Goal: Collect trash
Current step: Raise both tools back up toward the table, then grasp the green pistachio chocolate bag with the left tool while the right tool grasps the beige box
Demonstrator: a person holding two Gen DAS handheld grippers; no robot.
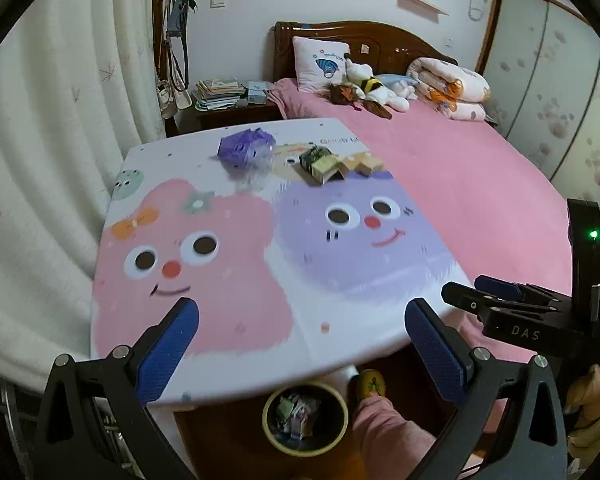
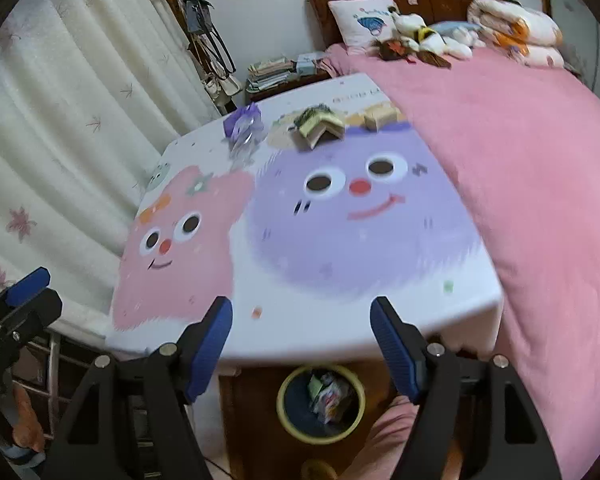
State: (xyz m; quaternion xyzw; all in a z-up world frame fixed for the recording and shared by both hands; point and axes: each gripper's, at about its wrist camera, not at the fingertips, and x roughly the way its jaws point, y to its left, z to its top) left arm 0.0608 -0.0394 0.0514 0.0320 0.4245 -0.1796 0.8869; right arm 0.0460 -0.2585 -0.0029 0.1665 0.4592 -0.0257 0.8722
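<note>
A purple crumpled wrapper, a green-and-cream carton and a tan box lie at the far end of the cartoon-printed table. A yellow-rimmed bin holding crumpled trash stands on the floor under the table's near edge. My left gripper is open and empty above the near edge. My right gripper is open and empty too; it also shows at the right of the left wrist view.
A bed with a pink cover borders the table's right side. White curtains hang on the left. A nightstand with stacked papers stands behind the table. My pink-clad knee is beside the bin.
</note>
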